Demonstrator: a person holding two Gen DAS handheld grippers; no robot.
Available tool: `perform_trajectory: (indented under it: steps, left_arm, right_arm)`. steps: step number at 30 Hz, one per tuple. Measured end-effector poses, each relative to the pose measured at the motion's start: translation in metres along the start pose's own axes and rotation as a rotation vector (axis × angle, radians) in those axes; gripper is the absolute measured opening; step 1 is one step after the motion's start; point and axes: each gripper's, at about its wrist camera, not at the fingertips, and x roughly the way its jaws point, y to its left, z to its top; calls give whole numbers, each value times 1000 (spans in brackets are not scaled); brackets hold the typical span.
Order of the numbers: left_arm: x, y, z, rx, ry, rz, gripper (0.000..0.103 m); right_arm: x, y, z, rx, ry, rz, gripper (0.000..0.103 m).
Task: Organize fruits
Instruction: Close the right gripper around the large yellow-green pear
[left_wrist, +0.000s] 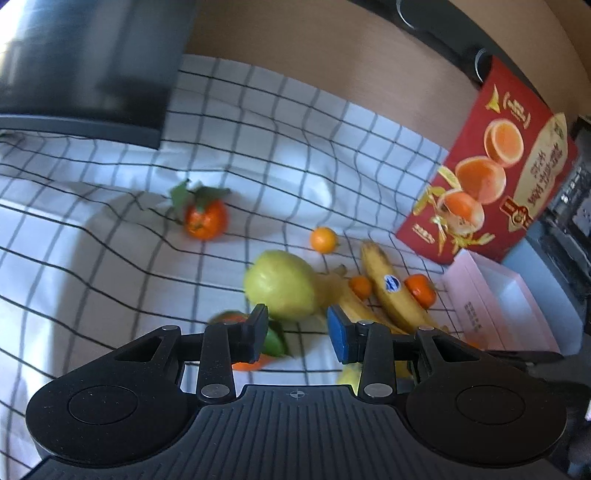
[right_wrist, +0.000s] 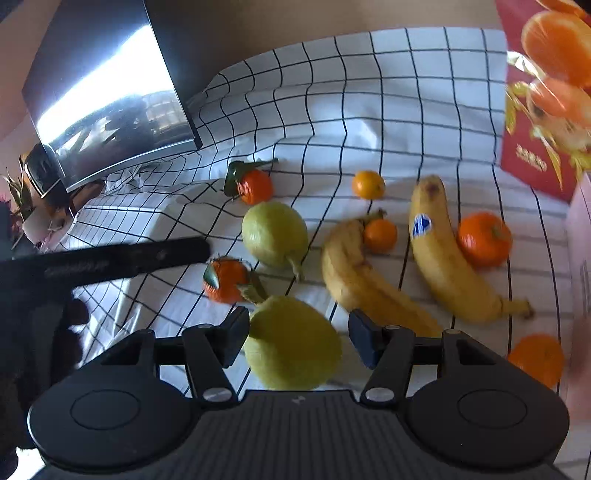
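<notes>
fruits lie scattered across a white checked cloth (right_wrist: 406, 92) that covers the table. a dark monitor (right_wrist: 110, 92) stands at the cloth's far left corner. a red box (left_wrist: 498, 166) printed with oranges leans at the right edge, and a pink box (left_wrist: 498, 295) lies open just in front of it.

the right gripper (right_wrist: 297, 325) is clamped around the near pear (right_wrist: 291, 343), one pad against its left side and the other tight at its right. the left gripper (left_wrist: 297, 321) has its fingers apart with only cloth between them.

the stickered banana (right_wrist: 443, 258) and the plain banana (right_wrist: 362, 280) lie side by side to the right of the pears. the far pear (right_wrist: 275, 234) rests on the cloth just beyond the held one.

a leafy tangerine (right_wrist: 255, 186) sits behind the far pear. a second tangerine (right_wrist: 225, 280) is left of the pears, a third tangerine (right_wrist: 484, 240) touches the stickered banana, and a fourth tangerine (right_wrist: 537, 360) lies near the pink box.

one small orange (right_wrist: 380, 235) is tucked between the bananas, and another small orange (right_wrist: 368, 184) sits alone further back.
</notes>
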Motion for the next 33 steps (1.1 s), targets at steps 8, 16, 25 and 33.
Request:
perform_trajectory:
  steps: [8,16,25,33]
  left_arm:
    - [-28,-41,-24,-35,-73,98,40]
    - [-68,-49,-36,-91,-143,269,40]
    - [-72,-15,-33,-198,-135,390,40]
    - [-81,-1,-53,-236,-126,366,40]
  right_arm:
    - [-28,-14,-31,-79,-50,37,62]
    - [-27,-21,-43,-213,-111,62,63]
    - [-46,16,-52,-568,-204,9,71]
    - [-28,76,-60,-950,-186,76,71]
